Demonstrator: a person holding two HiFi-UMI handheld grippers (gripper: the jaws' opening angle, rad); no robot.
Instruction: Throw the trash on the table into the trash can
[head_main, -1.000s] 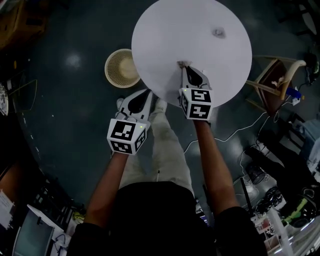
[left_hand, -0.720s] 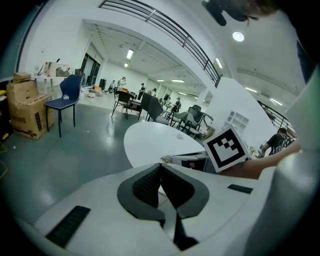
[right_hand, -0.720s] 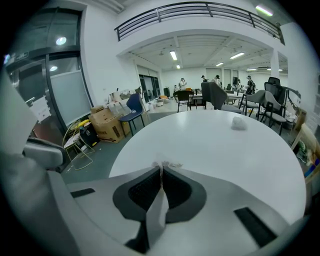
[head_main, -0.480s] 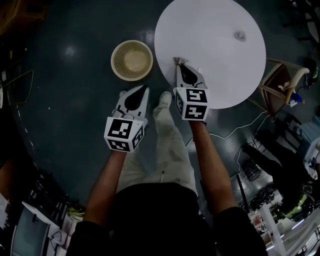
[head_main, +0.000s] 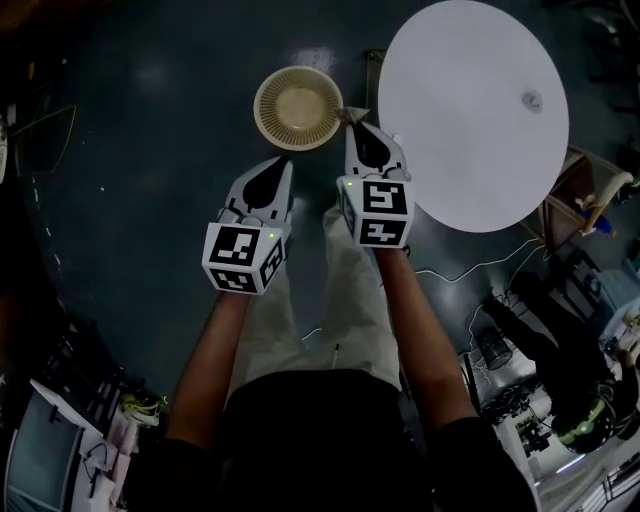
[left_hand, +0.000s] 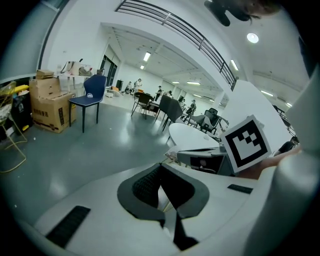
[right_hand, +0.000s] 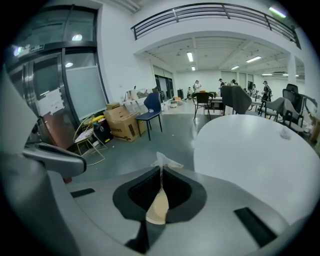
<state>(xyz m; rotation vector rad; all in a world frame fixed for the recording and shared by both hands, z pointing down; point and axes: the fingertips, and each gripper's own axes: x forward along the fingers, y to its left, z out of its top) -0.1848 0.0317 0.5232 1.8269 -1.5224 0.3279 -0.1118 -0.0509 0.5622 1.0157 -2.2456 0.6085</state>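
Observation:
My right gripper (head_main: 357, 126) is shut on a small white crumpled scrap (right_hand: 164, 161) that sticks up from its tips. It hangs over the floor, left of the round white table (head_main: 472, 110), with its tips at the right rim of the beige wicker trash can (head_main: 298, 107). The can's weave shows through the gap under the jaws (right_hand: 159, 209). My left gripper (head_main: 284, 165) is below the can, shut, with nothing in it (left_hand: 161, 166). Another small piece of trash (head_main: 531, 100) lies on the table's far side (right_hand: 285, 134).
A wooden chair (head_main: 590, 195) stands at the table's right. Cables and gear (head_main: 500, 345) crowd the floor at the lower right. Cardboard boxes (right_hand: 122, 122), a blue chair (right_hand: 150, 112) and a yellow wire chair (right_hand: 87, 137) stand farther off. The person's legs (head_main: 330, 290) are below the grippers.
Both grippers have swung left, off the table's edge and over to the trash can. The right one still holds the scrap. The left one stays shut.

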